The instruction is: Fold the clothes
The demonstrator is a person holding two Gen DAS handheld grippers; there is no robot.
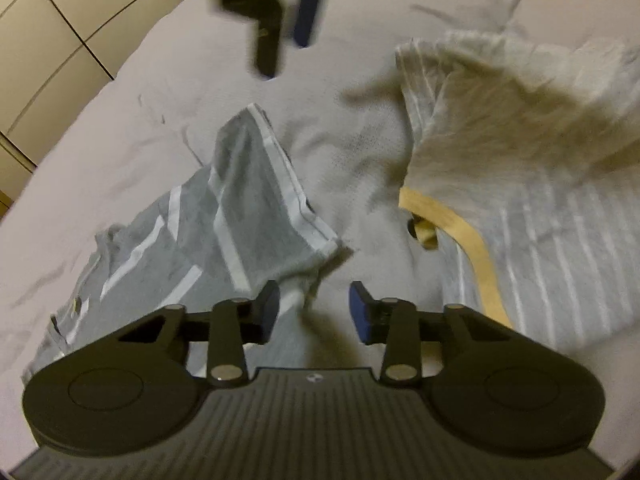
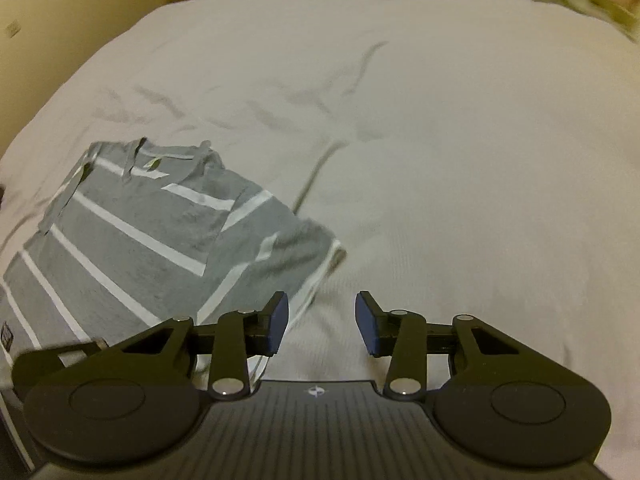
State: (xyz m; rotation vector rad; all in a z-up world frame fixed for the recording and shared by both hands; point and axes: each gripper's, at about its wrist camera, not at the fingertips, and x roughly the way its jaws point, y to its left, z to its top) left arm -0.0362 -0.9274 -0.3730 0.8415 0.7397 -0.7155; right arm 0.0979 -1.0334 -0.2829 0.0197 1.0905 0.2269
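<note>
Striped shirt (image 1: 200, 216) lies on bed sheet (image 1: 120, 120); second garment (image 1: 520, 160) right of shirt, apart, also on sheet.

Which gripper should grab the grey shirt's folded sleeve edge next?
Left. The left gripper is open right at the grey striped shirt's raised fold; the right gripper, also open, faces mostly bare sheet.

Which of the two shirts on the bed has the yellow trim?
The pale cream shirt with thin white stripes, lying right of the left hand-held gripper. A yellow band runs along its edge; the grey shirt has only broad white stripes.
</note>
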